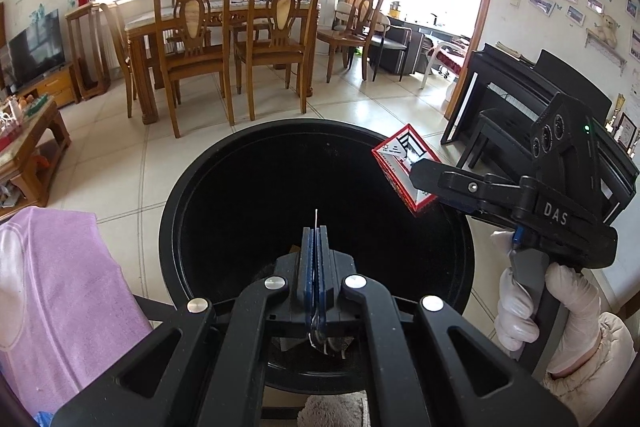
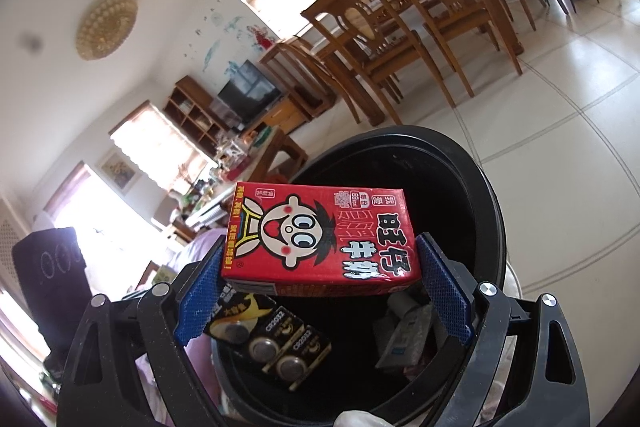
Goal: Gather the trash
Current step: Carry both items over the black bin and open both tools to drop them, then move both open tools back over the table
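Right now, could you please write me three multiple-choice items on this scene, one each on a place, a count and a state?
1. Where is the red milk carton?
A. lying on the floor tiles
B. held over the black trash bin
C. standing on the dining table

2. How many coin batteries show in the battery pack inside the bin?
A. three
B. one
C. six

3. How do the jaws of the left hand-held gripper stand?
A. wide open
B. clamped on the carton
C. closed together

Answers:
1 B, the right hand-held gripper grips the carton by its ends above the bin's opening.
2 A, three silver discs show on the dark card.
3 C, the blue pads meet, with only a thin sliver poking out between them.
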The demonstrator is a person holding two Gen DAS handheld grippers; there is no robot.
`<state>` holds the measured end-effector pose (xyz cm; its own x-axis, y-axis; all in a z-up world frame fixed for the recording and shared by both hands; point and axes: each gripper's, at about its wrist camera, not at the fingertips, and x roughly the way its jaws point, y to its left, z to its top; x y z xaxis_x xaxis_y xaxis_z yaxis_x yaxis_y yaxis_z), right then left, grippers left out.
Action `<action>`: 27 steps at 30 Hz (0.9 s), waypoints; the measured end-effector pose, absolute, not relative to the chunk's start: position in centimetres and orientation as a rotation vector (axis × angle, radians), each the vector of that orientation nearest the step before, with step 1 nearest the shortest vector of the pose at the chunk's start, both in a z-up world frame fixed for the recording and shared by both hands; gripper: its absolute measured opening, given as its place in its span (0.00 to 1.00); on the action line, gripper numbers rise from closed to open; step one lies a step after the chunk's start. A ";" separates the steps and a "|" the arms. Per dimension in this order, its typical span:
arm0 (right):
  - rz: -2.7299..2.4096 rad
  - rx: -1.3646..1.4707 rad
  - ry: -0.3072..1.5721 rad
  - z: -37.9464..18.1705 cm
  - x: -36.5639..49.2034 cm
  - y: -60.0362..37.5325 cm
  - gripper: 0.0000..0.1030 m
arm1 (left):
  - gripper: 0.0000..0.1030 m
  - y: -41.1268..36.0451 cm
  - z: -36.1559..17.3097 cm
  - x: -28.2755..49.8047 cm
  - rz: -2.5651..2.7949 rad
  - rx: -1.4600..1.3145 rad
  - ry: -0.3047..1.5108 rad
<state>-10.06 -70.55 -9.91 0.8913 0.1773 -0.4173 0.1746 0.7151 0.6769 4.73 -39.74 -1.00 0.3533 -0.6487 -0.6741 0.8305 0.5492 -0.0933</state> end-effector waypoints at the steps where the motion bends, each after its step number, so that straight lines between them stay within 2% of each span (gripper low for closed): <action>1: -0.001 0.782 0.485 -9.9 -10.0 -70.6 0.86 | 0.04 -39.6 -0.9 4.6 -0.970 0.285 0.723; 12: -0.008 0.774 0.497 -9.3 -9.8 -69.8 0.87 | 0.06 -38.4 0.6 3.5 -0.961 0.266 0.686; 14: -0.012 0.778 0.496 -9.0 -9.8 -69.6 0.94 | 0.06 -38.1 1.0 3.3 -0.960 0.259 0.681; 17: -0.017 0.769 0.481 -8.3 -9.8 -69.0 0.94 | 0.07 -37.1 1.5 2.9 -0.958 0.251 0.673; 19: -0.012 0.762 0.476 -8.0 -9.6 -68.5 0.94 | 0.11 -36.4 1.8 2.8 -0.956 0.245 0.664; 20: -0.008 0.758 0.472 -7.7 -9.5 -68.1 0.94 | 0.29 -35.9 2.0 2.7 -0.948 0.243 0.655; 21: -0.003 0.751 0.469 -7.4 -9.3 -67.6 0.94 | 0.64 -35.4 2.2 2.6 -0.934 0.239 0.642; 23: 0.007 0.728 0.466 -6.6 -8.8 -66.5 0.94 | 0.95 -33.9 2.9 2.1 -0.885 0.218 0.573; 27: 0.048 0.672 0.465 -5.1 -7.5 -63.3 0.94 | 0.95 -31.2 3.7 2.0 -0.841 0.227 0.536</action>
<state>-7.46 -63.28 -5.08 0.8968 0.1904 -0.3994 0.1050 0.7853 0.6102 2.05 -31.22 3.65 0.5442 -0.6461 -0.5352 0.7578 0.6523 -0.0169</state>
